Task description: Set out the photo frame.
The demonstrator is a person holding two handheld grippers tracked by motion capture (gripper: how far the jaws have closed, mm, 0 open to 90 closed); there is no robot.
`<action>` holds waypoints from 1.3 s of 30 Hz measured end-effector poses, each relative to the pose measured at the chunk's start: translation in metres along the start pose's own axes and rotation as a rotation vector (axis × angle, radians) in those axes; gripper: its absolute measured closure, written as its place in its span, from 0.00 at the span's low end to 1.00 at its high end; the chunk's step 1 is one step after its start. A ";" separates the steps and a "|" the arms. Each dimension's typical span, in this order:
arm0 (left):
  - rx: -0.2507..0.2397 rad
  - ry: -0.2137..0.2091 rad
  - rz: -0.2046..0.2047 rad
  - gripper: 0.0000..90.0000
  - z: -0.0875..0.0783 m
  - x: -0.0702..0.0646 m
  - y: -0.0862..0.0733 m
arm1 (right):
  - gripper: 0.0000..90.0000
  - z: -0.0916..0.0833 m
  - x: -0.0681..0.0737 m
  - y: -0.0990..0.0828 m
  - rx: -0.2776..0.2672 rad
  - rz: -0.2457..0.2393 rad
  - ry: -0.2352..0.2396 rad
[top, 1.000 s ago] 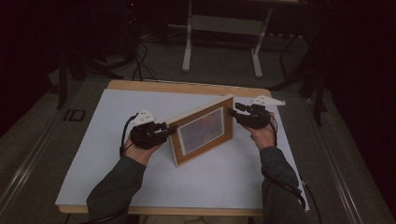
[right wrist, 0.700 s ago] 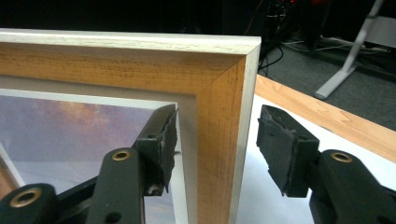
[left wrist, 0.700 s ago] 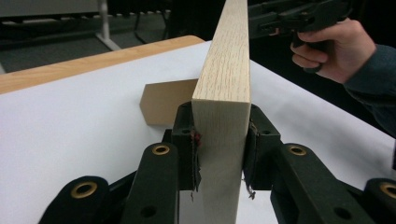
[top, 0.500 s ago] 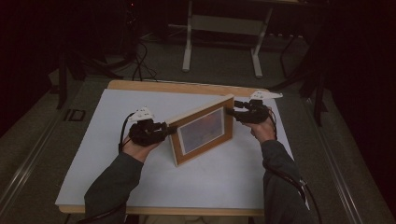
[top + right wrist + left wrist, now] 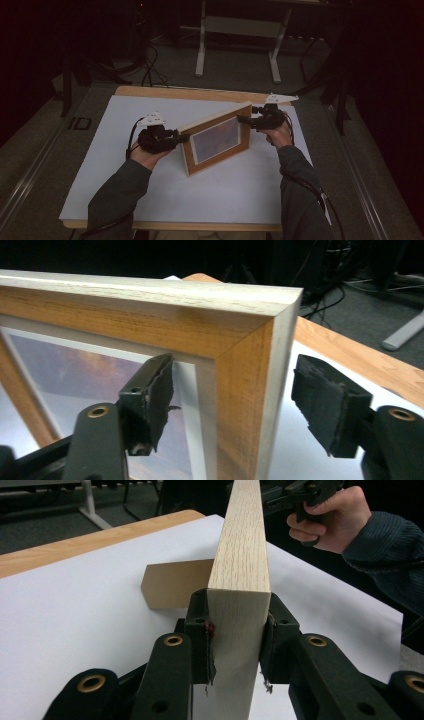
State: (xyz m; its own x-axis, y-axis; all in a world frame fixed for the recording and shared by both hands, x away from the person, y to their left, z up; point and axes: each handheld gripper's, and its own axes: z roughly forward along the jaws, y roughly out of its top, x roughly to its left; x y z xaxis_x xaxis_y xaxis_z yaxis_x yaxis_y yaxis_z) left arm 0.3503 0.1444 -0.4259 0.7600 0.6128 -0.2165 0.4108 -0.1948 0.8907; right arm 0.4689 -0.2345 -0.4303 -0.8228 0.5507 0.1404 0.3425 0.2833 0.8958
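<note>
A wooden picture frame with a sunset-coloured print stands upright on the white table top, set at a slant. My left gripper is shut on the frame's left side edge; in the left gripper view both pads press the pale wood between them. A brown easel stand sticks out behind the frame. My right gripper is at the frame's upper right corner. There it is open, one jaw before the glass and the other behind, clear of the wood.
A white sheet covers the wooden table, whose edge shows at the back. Beyond it lie dark floor, cables and a desk's legs. The person's right hand shows in the left gripper view.
</note>
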 end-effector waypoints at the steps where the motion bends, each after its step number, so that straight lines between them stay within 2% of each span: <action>1: 0.000 0.000 -0.004 0.80 0.000 0.002 0.000 | 0.40 0.000 0.000 0.000 0.001 0.004 0.005; 2: 0.001 0.001 -0.005 0.80 0.000 0.002 0.000 | 0.42 0.002 0.001 0.000 0.005 -0.002 0.017; 13: 0.000 0.017 -0.019 0.79 0.003 0.007 0.001 | 0.45 0.002 0.001 -0.003 -0.003 0.022 0.000; 27: -0.001 0.029 -0.004 0.78 0.006 0.012 0.003 | 0.51 -0.006 0.003 -0.010 -0.022 0.037 -0.021; 39: 0.000 0.014 0.016 0.78 0.010 0.019 0.004 | 0.55 -0.013 0.007 -0.015 -0.031 0.043 -0.042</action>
State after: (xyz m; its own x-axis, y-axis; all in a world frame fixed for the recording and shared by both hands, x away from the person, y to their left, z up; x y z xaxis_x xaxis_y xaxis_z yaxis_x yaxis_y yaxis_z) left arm 0.3712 0.1474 -0.4302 0.7595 0.6201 -0.1967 0.3985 -0.2044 0.8941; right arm 0.4524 -0.2454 -0.4378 -0.7876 0.5946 0.1618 0.3626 0.2349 0.9018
